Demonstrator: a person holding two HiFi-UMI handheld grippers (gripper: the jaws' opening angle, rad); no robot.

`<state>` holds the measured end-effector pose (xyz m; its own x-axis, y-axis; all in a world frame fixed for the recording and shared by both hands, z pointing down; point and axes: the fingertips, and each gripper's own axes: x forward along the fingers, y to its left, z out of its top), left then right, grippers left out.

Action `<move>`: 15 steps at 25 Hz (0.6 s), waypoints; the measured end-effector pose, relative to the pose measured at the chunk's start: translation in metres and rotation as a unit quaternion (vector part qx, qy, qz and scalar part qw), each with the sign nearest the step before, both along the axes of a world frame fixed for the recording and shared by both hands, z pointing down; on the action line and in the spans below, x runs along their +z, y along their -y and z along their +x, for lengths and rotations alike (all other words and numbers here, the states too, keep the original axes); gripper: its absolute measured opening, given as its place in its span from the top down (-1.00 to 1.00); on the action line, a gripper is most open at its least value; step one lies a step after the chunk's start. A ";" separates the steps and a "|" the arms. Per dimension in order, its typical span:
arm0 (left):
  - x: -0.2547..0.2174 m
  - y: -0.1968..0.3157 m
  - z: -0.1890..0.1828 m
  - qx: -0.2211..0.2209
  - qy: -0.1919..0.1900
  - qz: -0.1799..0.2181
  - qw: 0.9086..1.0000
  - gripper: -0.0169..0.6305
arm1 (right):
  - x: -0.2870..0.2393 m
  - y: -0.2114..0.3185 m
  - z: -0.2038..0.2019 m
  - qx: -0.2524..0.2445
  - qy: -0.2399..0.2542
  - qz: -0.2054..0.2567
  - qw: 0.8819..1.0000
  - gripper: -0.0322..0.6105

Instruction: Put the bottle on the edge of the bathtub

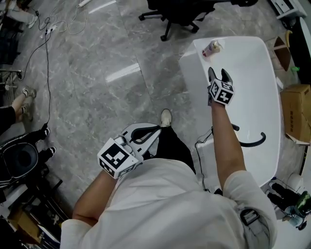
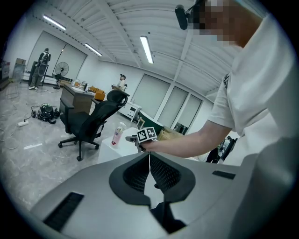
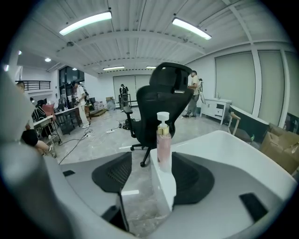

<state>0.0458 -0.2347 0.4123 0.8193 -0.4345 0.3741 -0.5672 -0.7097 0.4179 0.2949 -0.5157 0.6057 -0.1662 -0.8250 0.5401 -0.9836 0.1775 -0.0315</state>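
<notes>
Pink pump btl (image 3: 163, 144) on glossy tub (image 1: 255, 68)

left gripper (image 1: 154, 132): jaws together, held low | right gripper (image 1: 218, 75): jaws apart, empty | right arm (image 1: 227, 141): outstretched

We see a grey marbled floor (image 1: 97, 82) filling the left and centre of the head view. A black office chair (image 1: 177, 14) stands at the top centre. In the upper left lies a white power strip (image 1: 48, 30), with a thin dark cable (image 1: 47, 63) running down from it. A person's feet (image 1: 25, 102) show at the left edge, and cardboard boxes (image 1: 296, 112) sit along the right edge. In the left gripper view we make out a standing fan (image 2: 60, 71) at the upper left and long ceiling lights (image 2: 146, 49) above. The right gripper view shows people (image 3: 79, 105) standing left of centre, far back.
</notes>
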 end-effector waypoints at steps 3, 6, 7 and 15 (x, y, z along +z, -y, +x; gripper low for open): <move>-0.011 -0.023 -0.016 0.000 -0.005 0.011 1.000 0.89 | -0.019 -0.034 -0.019 -0.013 -0.002 0.004 1.000 0.06; -0.019 -0.043 -0.032 -0.003 -0.010 0.021 1.000 0.89 | -0.037 -0.068 -0.036 -0.025 -0.003 0.008 1.000 0.10; -0.021 -0.049 -0.037 -0.005 -0.011 0.024 1.000 0.89 | -0.042 -0.079 -0.042 -0.029 -0.001 0.009 1.000 0.11; -0.031 -0.099 -0.077 -0.018 -0.015 0.047 0.999 0.89 | -0.084 -0.182 -0.093 -0.092 -0.010 0.016 0.996 0.16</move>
<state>-0.0311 -0.1356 0.3810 0.8128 -0.4960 0.3054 -0.5812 -0.7262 0.3673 0.2016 -0.3335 0.5217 -0.3053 -0.7987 0.5185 -0.9350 0.3546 -0.0043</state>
